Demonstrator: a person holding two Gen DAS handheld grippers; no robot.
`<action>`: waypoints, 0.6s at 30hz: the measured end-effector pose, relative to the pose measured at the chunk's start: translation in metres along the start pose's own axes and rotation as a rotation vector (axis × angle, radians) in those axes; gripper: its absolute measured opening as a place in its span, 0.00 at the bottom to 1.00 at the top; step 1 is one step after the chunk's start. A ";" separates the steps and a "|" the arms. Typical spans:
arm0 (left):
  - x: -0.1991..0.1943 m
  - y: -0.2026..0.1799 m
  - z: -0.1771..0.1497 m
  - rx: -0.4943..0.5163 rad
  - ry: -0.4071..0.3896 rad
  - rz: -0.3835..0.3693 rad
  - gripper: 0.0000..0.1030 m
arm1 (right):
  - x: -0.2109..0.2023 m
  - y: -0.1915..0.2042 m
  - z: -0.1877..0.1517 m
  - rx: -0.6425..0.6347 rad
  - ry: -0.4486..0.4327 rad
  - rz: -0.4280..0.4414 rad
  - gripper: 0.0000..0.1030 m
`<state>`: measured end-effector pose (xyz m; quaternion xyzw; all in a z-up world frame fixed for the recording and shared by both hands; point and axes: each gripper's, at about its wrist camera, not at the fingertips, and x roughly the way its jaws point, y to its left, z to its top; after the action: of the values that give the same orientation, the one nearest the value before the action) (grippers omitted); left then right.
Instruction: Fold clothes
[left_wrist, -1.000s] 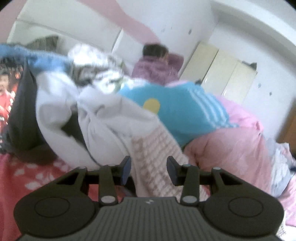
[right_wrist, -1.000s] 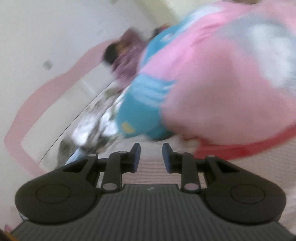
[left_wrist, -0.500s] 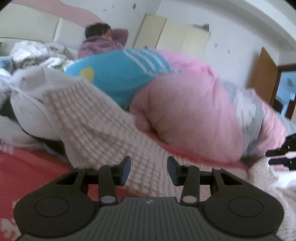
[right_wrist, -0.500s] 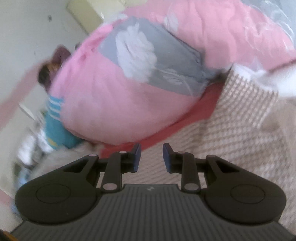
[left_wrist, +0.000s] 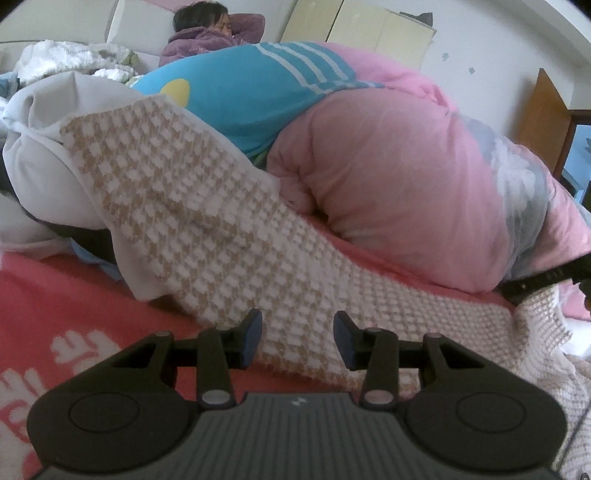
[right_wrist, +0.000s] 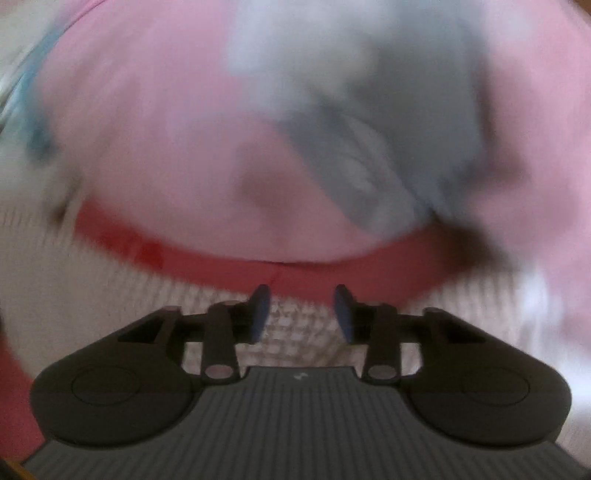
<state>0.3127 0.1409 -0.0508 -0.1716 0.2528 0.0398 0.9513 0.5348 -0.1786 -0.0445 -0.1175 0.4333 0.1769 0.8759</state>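
Against the pink quilt (left_wrist: 399, 177), everything else can be placed. It lies bunched in a large roll on the red bedsheet (left_wrist: 55, 295), likely pushed back to free working room in front. Behind the quilt's far end lies a blue striped blanket (left_wrist: 240, 96), and beyond that a person in a purple top (left_wrist: 199, 37) rests against the headboard. Beside the quilt's near-left end sits a pile of white clothes (left_wrist: 40, 162), probably waiting their turn.

Along the quilt's front edge runs the houndstooth garment (left_wrist: 207, 221), beige and white, spread in one long band. Its long axis goes diagonally, from the white pile at upper left down toward the lower right; one end climbs onto the pile, the other reaches the sheet below the quilt's near end. It appears drawn out straight so it can be folded.

Just in front of the quilt, the left gripper (left_wrist: 297, 341) hovers over the garment's lower edge, jaws apart, nothing pinched. At the quilt's near end the right gripper (right_wrist: 301, 314) points down at the same fabric; its view is blurred, its jaws have just been opening, and cloth lies under the gap, seemingly ungripped. Its tips also show in the left view (left_wrist: 543, 278).
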 end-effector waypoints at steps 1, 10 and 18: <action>0.000 0.000 0.000 0.001 0.003 0.003 0.42 | 0.002 0.001 -0.001 -0.077 0.018 0.016 0.48; 0.002 0.000 -0.002 0.013 0.015 0.005 0.42 | 0.038 0.013 -0.008 -0.448 0.153 0.111 0.56; 0.006 -0.002 -0.005 0.025 0.022 0.007 0.43 | 0.058 -0.002 -0.006 -0.429 0.174 0.210 0.63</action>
<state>0.3154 0.1373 -0.0572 -0.1591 0.2646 0.0380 0.9504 0.5640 -0.1707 -0.0945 -0.2699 0.4693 0.3442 0.7671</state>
